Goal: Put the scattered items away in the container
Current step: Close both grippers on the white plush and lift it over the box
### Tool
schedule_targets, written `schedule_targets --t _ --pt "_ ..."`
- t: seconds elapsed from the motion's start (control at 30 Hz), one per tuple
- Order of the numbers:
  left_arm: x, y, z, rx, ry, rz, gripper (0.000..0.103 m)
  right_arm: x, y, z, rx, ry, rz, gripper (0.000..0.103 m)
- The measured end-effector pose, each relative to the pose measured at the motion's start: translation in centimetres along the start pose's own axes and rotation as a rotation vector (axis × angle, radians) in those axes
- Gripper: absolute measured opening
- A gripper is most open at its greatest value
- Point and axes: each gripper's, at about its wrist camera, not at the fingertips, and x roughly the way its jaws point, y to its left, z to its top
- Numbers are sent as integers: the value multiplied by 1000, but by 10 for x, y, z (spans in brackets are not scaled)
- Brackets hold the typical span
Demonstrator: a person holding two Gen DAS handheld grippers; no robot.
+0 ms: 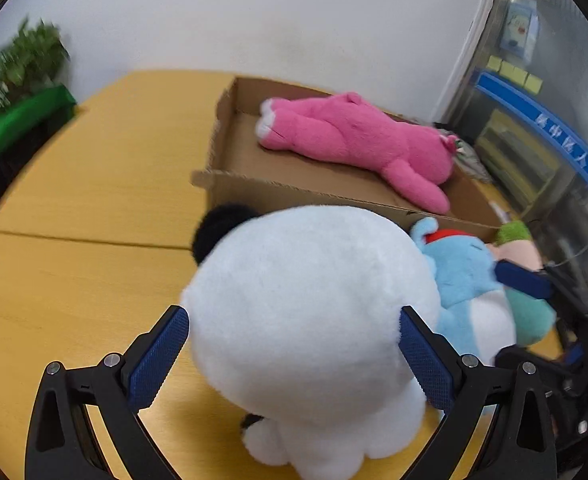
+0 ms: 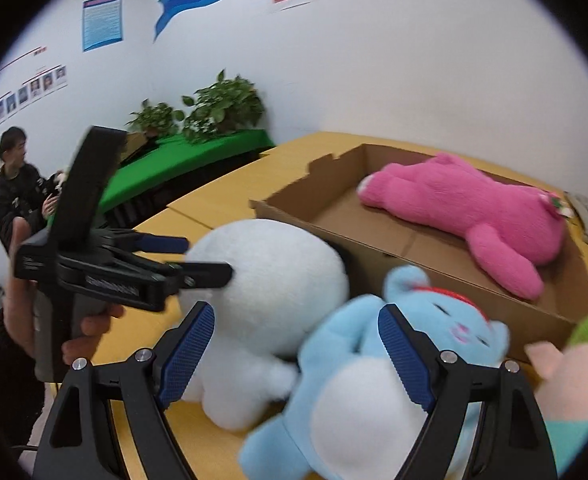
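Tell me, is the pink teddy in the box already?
Yes, in. The pink teddy lies flat on its side on the floor of the open cardboard box, with the box walls around it.

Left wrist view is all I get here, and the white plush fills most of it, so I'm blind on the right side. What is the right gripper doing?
Observer: The right gripper is open, its fingers straddling the blue plush, not yet closed on it.
Operator: Is my left gripper really on the white plush?
Observer: From the right wrist view, the left gripper has a finger on each side of the white plush's head; how firmly it grips, I cannot tell.
Operator: Anything further right?
Observer: A peach and green plush lies beside the blue one, in front of the cardboard box.
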Motion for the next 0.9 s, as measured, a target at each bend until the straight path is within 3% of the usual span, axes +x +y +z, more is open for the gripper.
schedule_targets --t 0.13,0.23,0.3,0.43,0.5,0.6,0.7,0.8,0.9 --pt "8 14 0 -15 26 -97 103 41 16 7 -22 78 90 84" --pt "11 14 0 13 45 -108 102 68 29 5 -63 123 67 85" --pt "12 12 0 30 51 -127 99 75 39 6 -91 108 51 99" --pt "9 12 1 39 50 -152 89 84 43 5 -86 93 17 98" --pt "5 12 1 40 43 -156 85 84 41 5 -70 82 12 90" --pt "-6 6 2 49 28 -147 83 77 44 4 -68 52 -3 78" --pt "-27 -9 13 86 -31 -140 83 61 47 9 -40 3 -8 75" --pt "-53 -28 39 151 -106 -145 83 35 48 29 -16 -96 -22 75" --pt "-63 -50 86 243 -156 -136 83 15 35 61 29 -190 -44 75"
